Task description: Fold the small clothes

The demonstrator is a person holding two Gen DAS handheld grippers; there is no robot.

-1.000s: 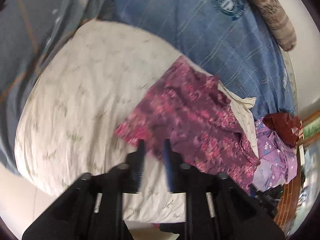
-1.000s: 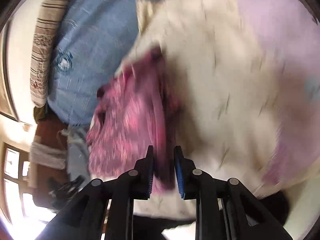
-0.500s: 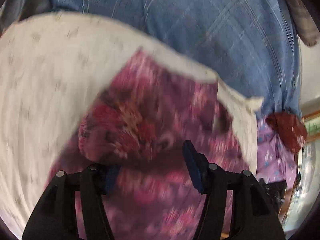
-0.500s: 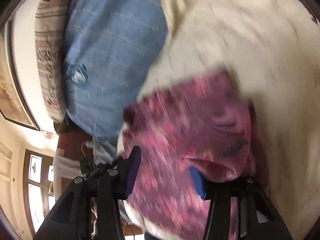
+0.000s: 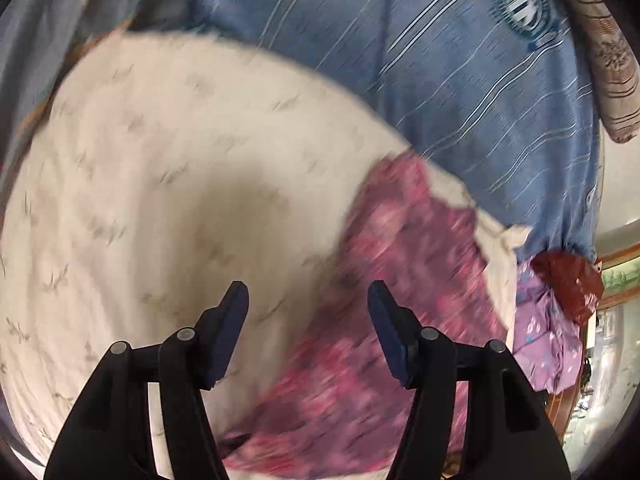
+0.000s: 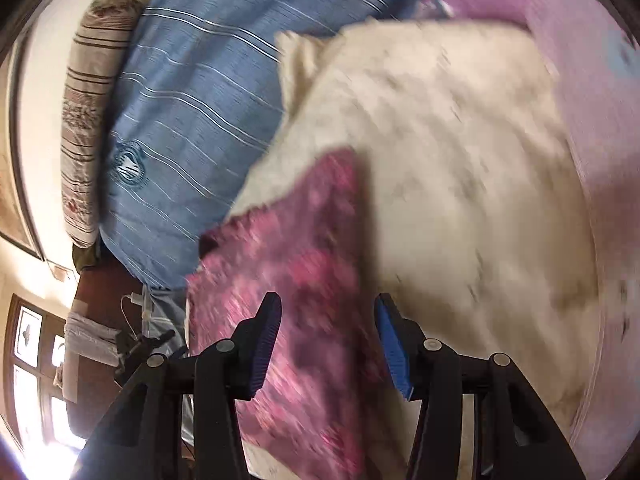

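A pink and purple floral garment (image 5: 404,264) lies folded on a cream leaf-print cloth (image 5: 180,180). My left gripper (image 5: 308,300) hovers over the cream cloth just left of the garment's edge. Its jaws are opening and nothing is between them. In the right wrist view the same garment (image 6: 304,264) lies flat below my right gripper (image 6: 328,308). That gripper is open, and its pads stand apart above the cloth without pressing on it. The picture is blurred by motion.
The cream cloth (image 6: 460,160) rests on a blue striped sheet (image 5: 460,60). A striped bolster (image 5: 612,60) lies along the wall. A lilac clothes pile (image 5: 544,332) and a dark red garment (image 5: 568,280) sit past the garment. Pink fabric (image 6: 592,100) borders the cream cloth.
Both grippers were nearly shut at the garment's edges and have opened and let it go. The garment now lies folded. My left gripper has moved left, off the garment.
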